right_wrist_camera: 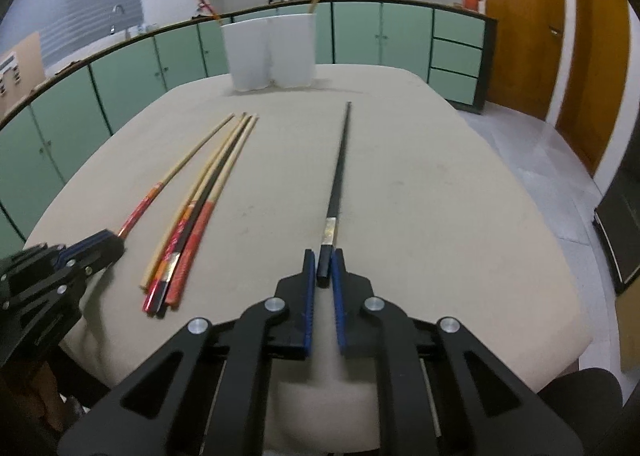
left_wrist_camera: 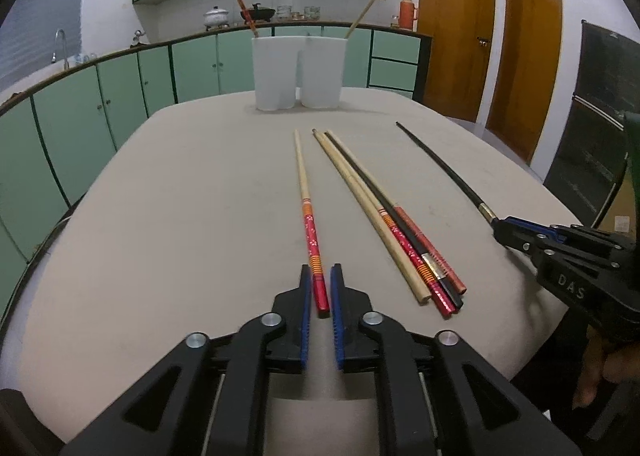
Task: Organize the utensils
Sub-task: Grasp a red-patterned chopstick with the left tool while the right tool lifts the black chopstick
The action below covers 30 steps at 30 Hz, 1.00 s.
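My left gripper (left_wrist_camera: 320, 276) is closed around the red end of a red-and-wood chopstick (left_wrist_camera: 306, 192) that lies on the table; it also shows in the right wrist view (right_wrist_camera: 160, 184). My right gripper (right_wrist_camera: 323, 256) is shut on the thick end of a black chopstick (right_wrist_camera: 340, 168), which also shows in the left wrist view (left_wrist_camera: 440, 164). A bundle of several chopsticks (left_wrist_camera: 384, 212) lies between them. Two white holder cups (left_wrist_camera: 298, 72) stand at the table's far end, one with a red chopstick (left_wrist_camera: 244, 10), one with a wooden utensil (left_wrist_camera: 366, 14).
The beige table (left_wrist_camera: 180, 216) has rounded edges. Green cabinets (left_wrist_camera: 80, 116) and a counter run behind it. Brown doors (left_wrist_camera: 456, 28) are at the right. A dark appliance (left_wrist_camera: 600, 116) stands near the table's right side.
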Each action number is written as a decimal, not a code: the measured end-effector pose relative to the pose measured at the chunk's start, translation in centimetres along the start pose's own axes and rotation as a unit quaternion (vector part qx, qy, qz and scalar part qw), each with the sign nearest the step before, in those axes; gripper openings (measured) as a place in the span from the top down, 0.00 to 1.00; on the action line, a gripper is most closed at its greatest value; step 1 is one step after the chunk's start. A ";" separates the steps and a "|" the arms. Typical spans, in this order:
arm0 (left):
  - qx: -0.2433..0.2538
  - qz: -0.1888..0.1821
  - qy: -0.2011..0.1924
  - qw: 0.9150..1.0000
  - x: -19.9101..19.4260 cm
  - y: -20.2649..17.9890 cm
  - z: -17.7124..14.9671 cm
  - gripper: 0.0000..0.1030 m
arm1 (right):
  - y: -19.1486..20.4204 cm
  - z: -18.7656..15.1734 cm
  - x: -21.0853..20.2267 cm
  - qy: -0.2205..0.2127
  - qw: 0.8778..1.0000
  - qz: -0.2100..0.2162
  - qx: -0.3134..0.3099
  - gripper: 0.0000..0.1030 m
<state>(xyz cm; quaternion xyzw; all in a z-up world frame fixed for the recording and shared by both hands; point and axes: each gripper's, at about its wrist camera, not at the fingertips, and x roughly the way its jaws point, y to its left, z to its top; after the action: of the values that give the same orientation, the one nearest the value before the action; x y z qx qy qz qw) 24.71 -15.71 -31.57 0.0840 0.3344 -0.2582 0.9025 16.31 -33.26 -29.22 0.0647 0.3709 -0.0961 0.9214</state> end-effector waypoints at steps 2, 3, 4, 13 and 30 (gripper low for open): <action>-0.009 0.006 0.000 1.000 -0.1 0.4 -0.1 0.62 | -0.3 0.0 -0.1 0.002 1.000 0.005 0.003 0.88; -0.012 0.004 0.001 1.000 -0.1 0.5 -0.1 0.58 | -0.3 0.0 -0.2 0.002 1.000 0.005 0.004 0.88; -0.010 0.004 0.002 1.000 0.0 0.5 -0.1 0.58 | -0.3 -0.1 -0.1 0.001 1.000 0.006 0.002 0.87; 0.000 -0.023 0.004 1.000 -0.2 -0.1 0.9 0.93 | 0.0 0.7 -0.4 0.001 1.000 0.011 0.001 0.94; -0.013 -0.025 -0.062 0.998 -9.5 0.8 8.5 0.95 | -0.6 8.3 -12.3 -0.094 0.994 0.037 -0.029 0.94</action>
<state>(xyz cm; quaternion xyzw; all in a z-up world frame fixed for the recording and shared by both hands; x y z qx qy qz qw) 23.77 -13.91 -18.98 0.0475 0.2831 -0.2811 0.9158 13.06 -33.82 -14.68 0.0423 0.2828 -0.0572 0.9565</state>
